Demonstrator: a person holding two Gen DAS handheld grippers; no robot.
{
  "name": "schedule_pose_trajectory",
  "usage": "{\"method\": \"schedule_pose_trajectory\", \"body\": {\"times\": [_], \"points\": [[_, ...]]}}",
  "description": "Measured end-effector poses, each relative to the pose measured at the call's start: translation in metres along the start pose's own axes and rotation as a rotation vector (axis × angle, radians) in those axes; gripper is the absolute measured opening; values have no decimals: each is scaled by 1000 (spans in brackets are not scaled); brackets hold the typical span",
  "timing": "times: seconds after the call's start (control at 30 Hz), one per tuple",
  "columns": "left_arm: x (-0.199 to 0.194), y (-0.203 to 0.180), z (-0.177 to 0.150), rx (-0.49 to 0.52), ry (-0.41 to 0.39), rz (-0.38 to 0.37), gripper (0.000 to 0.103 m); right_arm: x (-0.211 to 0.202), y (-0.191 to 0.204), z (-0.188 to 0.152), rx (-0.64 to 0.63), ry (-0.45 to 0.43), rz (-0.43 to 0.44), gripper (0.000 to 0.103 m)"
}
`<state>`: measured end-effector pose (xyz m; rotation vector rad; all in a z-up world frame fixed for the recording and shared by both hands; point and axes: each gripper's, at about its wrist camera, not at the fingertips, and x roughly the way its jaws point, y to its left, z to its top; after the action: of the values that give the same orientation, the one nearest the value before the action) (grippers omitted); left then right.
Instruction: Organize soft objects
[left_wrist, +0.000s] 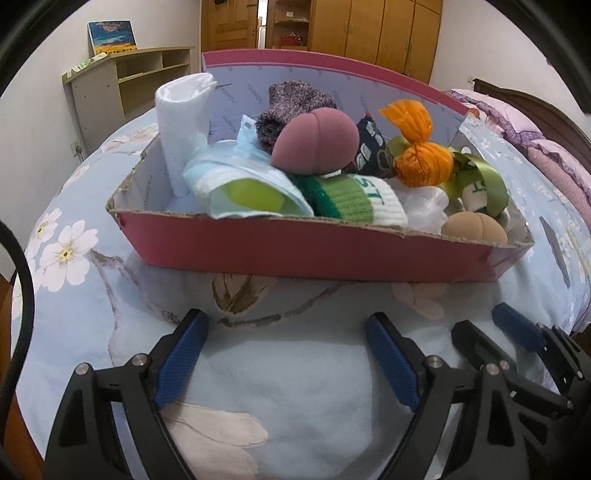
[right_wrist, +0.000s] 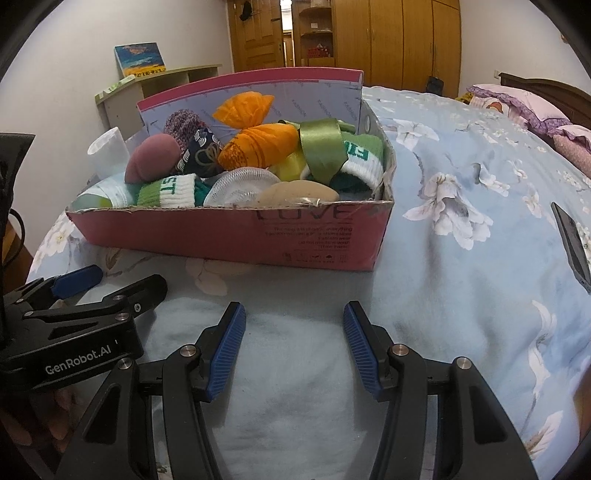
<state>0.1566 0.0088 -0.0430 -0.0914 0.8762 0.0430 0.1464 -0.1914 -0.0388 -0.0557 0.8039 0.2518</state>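
Observation:
A pink cardboard box (left_wrist: 295, 247) (right_wrist: 221, 232) sits on the flowered bedspread, filled with soft things. In it are a rolled white towel (left_wrist: 184, 122), a mauve foam ball (left_wrist: 317, 140) (right_wrist: 155, 157), an orange cloth bundle (left_wrist: 421, 162) (right_wrist: 258, 147), a green ribbon (left_wrist: 484, 177), green-and-white socks (left_wrist: 358, 195) (right_wrist: 170, 192) and a tan sponge (left_wrist: 472, 229) (right_wrist: 299, 192). My left gripper (left_wrist: 284, 317) (right_wrist: 125, 278) hovers open over the bedspread in front of the box, nothing between its pads. Beside it on the right, my right gripper (right_wrist: 293, 308) (left_wrist: 487, 321) is open and holds nothing.
A dark phone (right_wrist: 572, 243) lies on the bedspread to the right of the box. Pillows (right_wrist: 517, 107) lie at the far right by the headboard. A low shelf (left_wrist: 140, 77) stands against the wall behind the bed's left edge. Wooden wardrobes (right_wrist: 399, 40) line the back.

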Motion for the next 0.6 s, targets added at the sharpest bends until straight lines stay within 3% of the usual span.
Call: {"method": "schedule_pose_trajectory", "body": {"times": [0.6], "points": [[1, -5, -2, 9, -1, 6, 94, 0, 0, -1, 1, 0, 1, 57]]}}
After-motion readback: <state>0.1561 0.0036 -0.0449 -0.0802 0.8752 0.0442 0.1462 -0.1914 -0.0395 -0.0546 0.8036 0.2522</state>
